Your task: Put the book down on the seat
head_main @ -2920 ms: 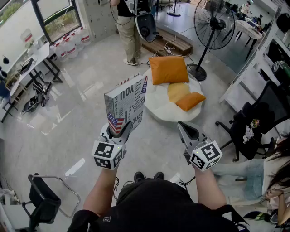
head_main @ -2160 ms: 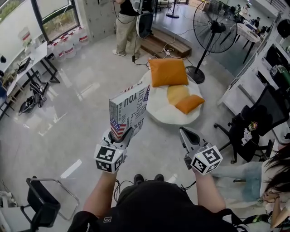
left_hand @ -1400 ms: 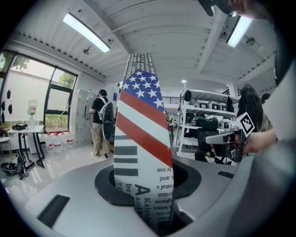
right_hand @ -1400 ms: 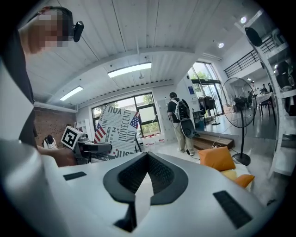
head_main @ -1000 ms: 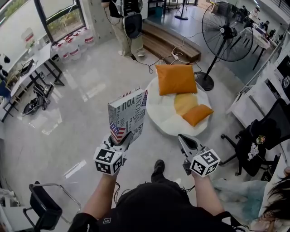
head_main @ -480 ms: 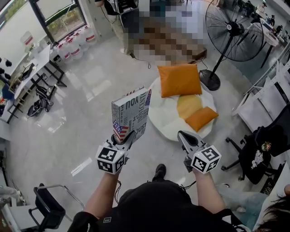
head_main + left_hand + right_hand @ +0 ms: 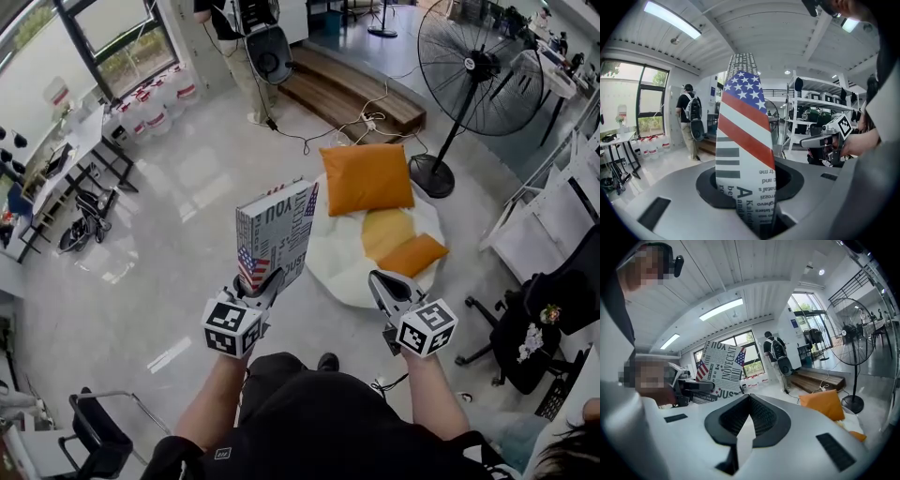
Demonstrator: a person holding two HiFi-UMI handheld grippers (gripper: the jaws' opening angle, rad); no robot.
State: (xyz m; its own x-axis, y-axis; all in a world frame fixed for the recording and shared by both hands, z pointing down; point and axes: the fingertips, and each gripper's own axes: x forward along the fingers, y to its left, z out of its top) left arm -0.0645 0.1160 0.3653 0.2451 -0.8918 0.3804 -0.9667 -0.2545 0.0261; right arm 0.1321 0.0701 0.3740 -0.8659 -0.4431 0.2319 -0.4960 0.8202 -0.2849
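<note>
My left gripper [image 7: 265, 281] pinched the book [image 7: 275, 232] by its bottom edge, upright in the air short of the seat [image 7: 333, 255], for carrying; right gripper [image 7: 378, 279] was closed on nothing

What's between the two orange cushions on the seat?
A yellow cushion, lying on the seat between the big orange cushion and the small orange cushion. The head view shows it.

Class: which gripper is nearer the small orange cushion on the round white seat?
Right. The right gripper hovers just short of the small orange cushion; the left gripper, clamping the flag-printed book, sits farther left.
</note>
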